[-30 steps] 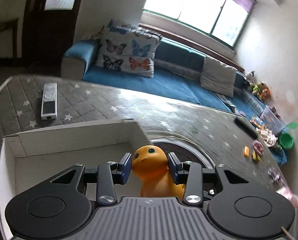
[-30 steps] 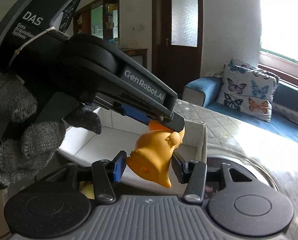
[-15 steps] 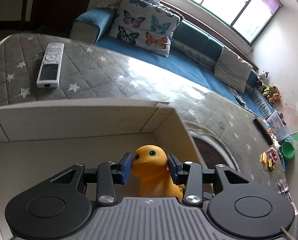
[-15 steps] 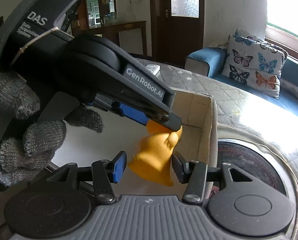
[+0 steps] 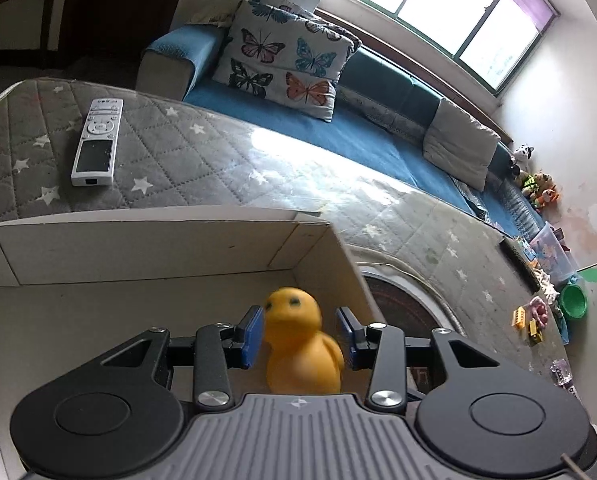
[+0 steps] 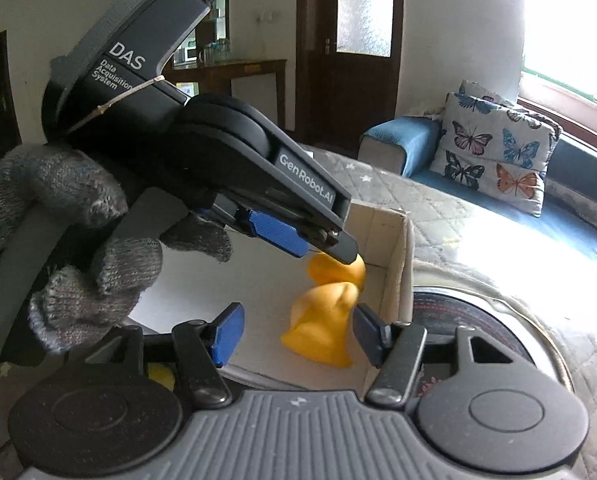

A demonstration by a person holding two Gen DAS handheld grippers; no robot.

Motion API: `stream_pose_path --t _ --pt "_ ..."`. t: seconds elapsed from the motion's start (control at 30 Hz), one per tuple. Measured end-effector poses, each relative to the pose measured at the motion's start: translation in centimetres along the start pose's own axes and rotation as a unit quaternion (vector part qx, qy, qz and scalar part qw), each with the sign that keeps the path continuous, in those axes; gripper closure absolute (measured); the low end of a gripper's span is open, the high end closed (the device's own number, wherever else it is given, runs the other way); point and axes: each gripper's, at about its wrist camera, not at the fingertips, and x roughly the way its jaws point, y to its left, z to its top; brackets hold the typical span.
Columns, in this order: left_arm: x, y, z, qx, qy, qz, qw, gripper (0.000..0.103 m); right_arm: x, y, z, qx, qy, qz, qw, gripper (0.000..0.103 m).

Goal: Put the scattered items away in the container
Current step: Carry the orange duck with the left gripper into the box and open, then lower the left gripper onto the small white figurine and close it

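A white cardboard box (image 5: 158,248) stands on the quilted grey surface. My left gripper (image 5: 300,330) is inside it, shut on a yellow rubber duck (image 5: 298,344) that looks blurred. The right wrist view shows that same left gripper (image 6: 330,246), held by a gloved hand (image 6: 78,240), with its duck (image 6: 338,272) under the fingertip. My right gripper (image 6: 298,330) reaches over the box wall (image 6: 394,248) and its jaws are opening. A second yellow toy (image 6: 322,328) sits between them, clear of the left pad and close to the right one.
A white remote control (image 5: 96,142) lies on the quilt beyond the box. A round dark dish with a metal rim (image 5: 398,308) sits right beside the box. A blue sofa with a butterfly cushion (image 5: 286,64) runs behind. Small toys litter the far right.
My right jaws have widened and the yellow toy has come off the left pad and sunk lower in the box. My left gripper has dropped deeper into the box with its duck.
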Motion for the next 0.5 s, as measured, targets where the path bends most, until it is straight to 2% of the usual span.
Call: stream_pose_path --t 0.23,0.5 --pt "-3.1 -2.6 -1.9 0.028 -0.014 -0.015 0.9994 0.061 -4.8 0.5 -1.5 0.004 -0.02 -0.015 1.0 0.041" --pt "-6.3 -5.3 -6.3 0.052 -0.016 -0.034 0.998 0.061 -9.1 0.0 -4.4 0.013 -0.027 -0.042 0.999 0.041"
